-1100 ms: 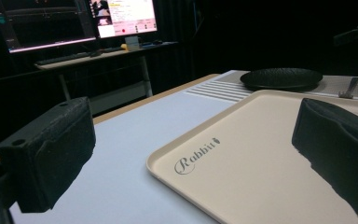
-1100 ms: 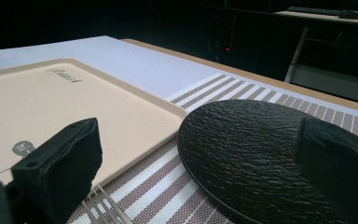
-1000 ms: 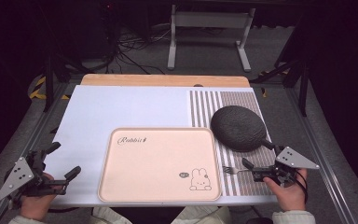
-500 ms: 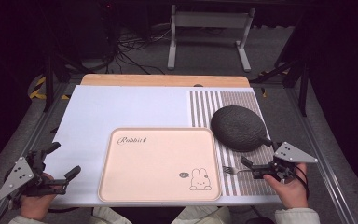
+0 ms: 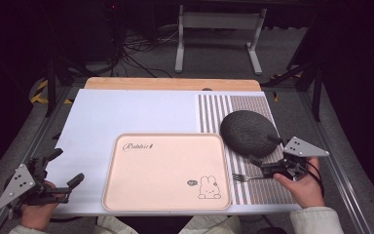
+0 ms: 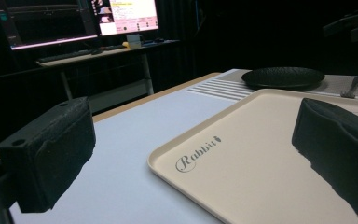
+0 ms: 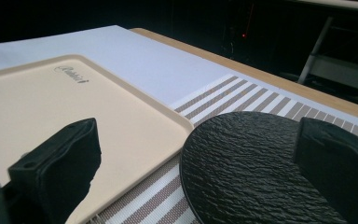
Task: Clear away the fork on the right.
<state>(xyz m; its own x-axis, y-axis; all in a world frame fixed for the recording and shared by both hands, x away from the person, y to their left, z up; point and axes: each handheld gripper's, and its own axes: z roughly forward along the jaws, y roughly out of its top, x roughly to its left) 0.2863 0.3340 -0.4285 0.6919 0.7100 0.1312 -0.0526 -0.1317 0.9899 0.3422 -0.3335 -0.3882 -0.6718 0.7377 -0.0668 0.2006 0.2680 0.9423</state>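
Where right claw [image 5: 262,165] sits, fork [image 5: 243,177] half-hidden.

A beige rabbit-print tray [image 5: 165,170] lies on the white table mat [image 5: 126,112]. Beyond the tray's far edge stand a metal stand [image 5: 217,36] and tangled floor cables [image 5: 131,56].

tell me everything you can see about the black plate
The black plate is round, shallow and matte, with a rough, slate-like rippled surface; it looks like stoneware. It sits flat and empty on the striped placemat, right of the beige tray, close to its edge but apart. A fork lies on the mat just in front of it. The right claw, open, hangs by its near rim.
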